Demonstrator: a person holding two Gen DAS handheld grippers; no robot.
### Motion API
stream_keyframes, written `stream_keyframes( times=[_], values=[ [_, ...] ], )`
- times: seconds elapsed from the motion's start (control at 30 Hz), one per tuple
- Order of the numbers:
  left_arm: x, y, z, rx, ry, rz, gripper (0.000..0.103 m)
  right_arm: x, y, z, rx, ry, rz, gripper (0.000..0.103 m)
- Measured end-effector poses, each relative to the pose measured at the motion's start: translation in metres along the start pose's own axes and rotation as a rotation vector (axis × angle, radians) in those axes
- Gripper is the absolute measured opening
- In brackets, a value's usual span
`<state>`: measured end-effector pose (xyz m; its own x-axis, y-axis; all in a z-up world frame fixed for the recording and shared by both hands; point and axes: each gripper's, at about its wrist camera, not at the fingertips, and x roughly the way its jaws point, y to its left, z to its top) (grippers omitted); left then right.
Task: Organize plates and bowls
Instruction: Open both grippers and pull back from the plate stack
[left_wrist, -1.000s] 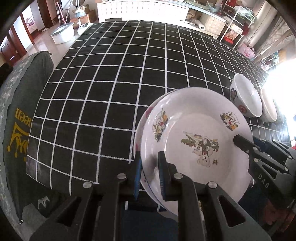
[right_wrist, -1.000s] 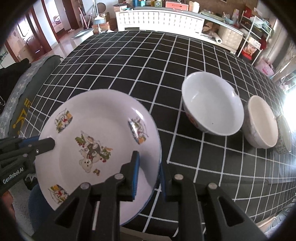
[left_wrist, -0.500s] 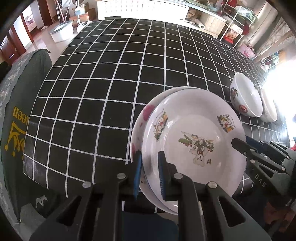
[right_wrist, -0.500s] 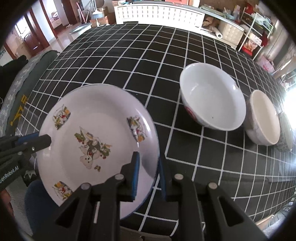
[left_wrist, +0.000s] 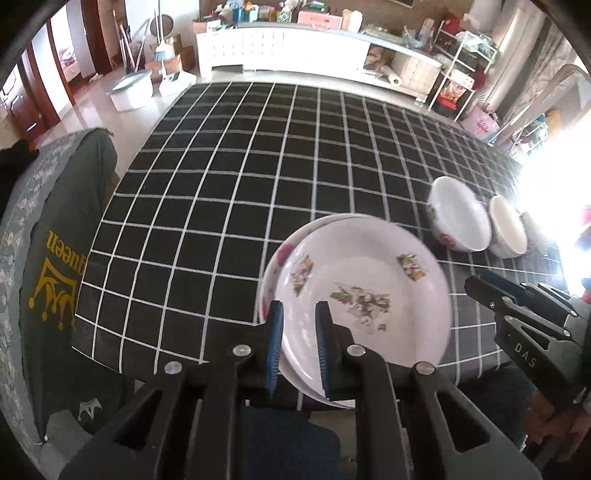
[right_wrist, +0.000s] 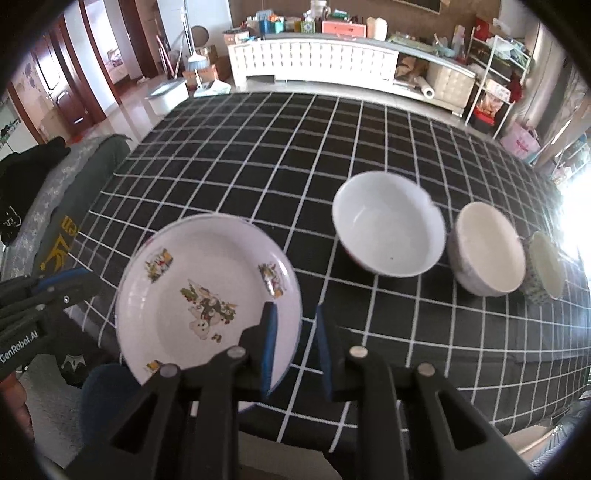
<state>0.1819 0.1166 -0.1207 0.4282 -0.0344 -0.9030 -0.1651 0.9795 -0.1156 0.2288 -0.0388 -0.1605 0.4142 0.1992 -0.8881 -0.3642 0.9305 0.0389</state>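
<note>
A white cartoon-printed plate (left_wrist: 364, 291) (right_wrist: 207, 291) sits on a second plate (left_wrist: 275, 258) with red flowers, near the table's front edge. My left gripper (left_wrist: 297, 343) stands with its jaws parted around the stack's near-left rim. My right gripper (right_wrist: 293, 343) has parted jaws at the top plate's right rim, its left pad over the rim; it also shows in the left wrist view (left_wrist: 517, 314). Three bowls stand in a row to the right: a large white one (right_wrist: 388, 229), a medium one (right_wrist: 487, 254), a small patterned one (right_wrist: 546, 269).
The table has a black cloth with a white grid (left_wrist: 258, 166). A chair draped in dark cloth with a gold crown print (left_wrist: 55, 266) stands at the left edge. A white cabinet (right_wrist: 314, 62) lies beyond.
Both grippers have opened and drawn back a little from the plates. The top plate now rests lower on the flowered plate, and both cameras have pulled back and tilted up.
</note>
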Motion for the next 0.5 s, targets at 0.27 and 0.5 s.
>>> stream_keyframes(
  times=[0.27,0.5],
  values=[
    [-0.033,-0.039,-0.001,0.056,-0.055,-0.047,0.021,-0.041,-0.022,-0.005,0.026,-0.063,-0.016,0.026],
    [-0.055,-0.084,0.006,0.124,-0.097,-0.089,0.025,-0.073,-0.053,-0.009,0.077,-0.113,-0.027,0.027]
  ],
)
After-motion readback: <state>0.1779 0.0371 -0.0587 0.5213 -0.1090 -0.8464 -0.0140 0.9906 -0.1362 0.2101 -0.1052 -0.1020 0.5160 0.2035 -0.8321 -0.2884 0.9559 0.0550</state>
